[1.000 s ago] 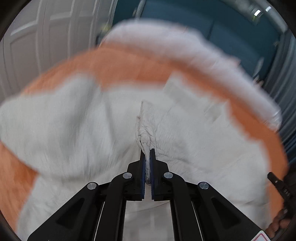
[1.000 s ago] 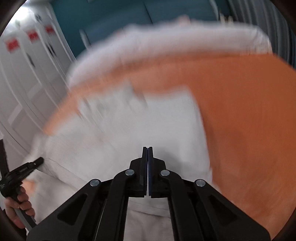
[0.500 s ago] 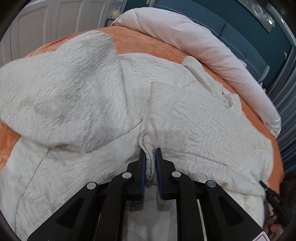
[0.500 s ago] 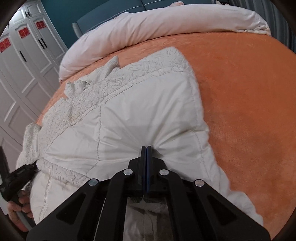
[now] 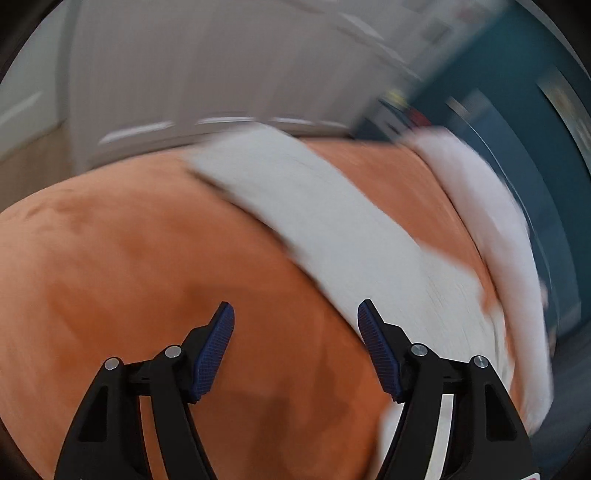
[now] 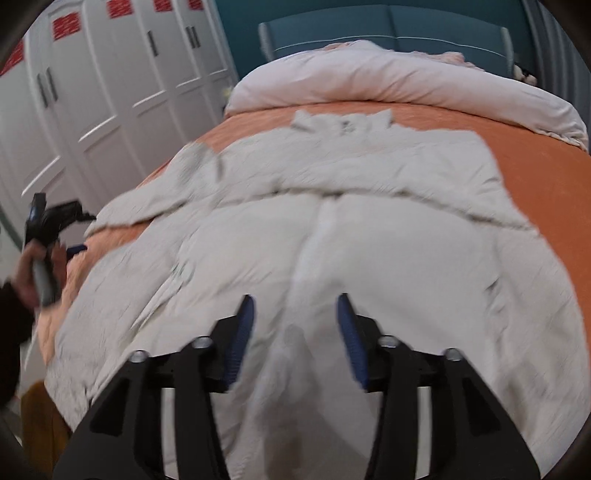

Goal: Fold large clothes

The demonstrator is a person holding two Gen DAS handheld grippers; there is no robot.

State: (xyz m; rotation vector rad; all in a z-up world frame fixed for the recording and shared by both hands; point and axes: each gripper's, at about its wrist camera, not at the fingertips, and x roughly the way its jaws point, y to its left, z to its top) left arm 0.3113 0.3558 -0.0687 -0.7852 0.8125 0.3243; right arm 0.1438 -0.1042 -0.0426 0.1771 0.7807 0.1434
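A large cream quilted garment lies spread on the orange bedspread, its collar toward the pillow end. My right gripper is open and empty just above the garment's near part. My left gripper is open and empty over bare orange bedspread; the garment runs as a blurred cream band to its right. The left gripper also shows at the left edge of the right wrist view, held in a hand beside the garment's left sleeve.
A rolled pale pink duvet lies across the head of the bed before a teal headboard. White wardrobe doors stand along the left side of the bed. The left wrist view is motion-blurred.
Both grippers opened and let go of the garment, which now lies flat. The left gripper swung off to the left over bare bedspread. The right gripper drew back slightly.
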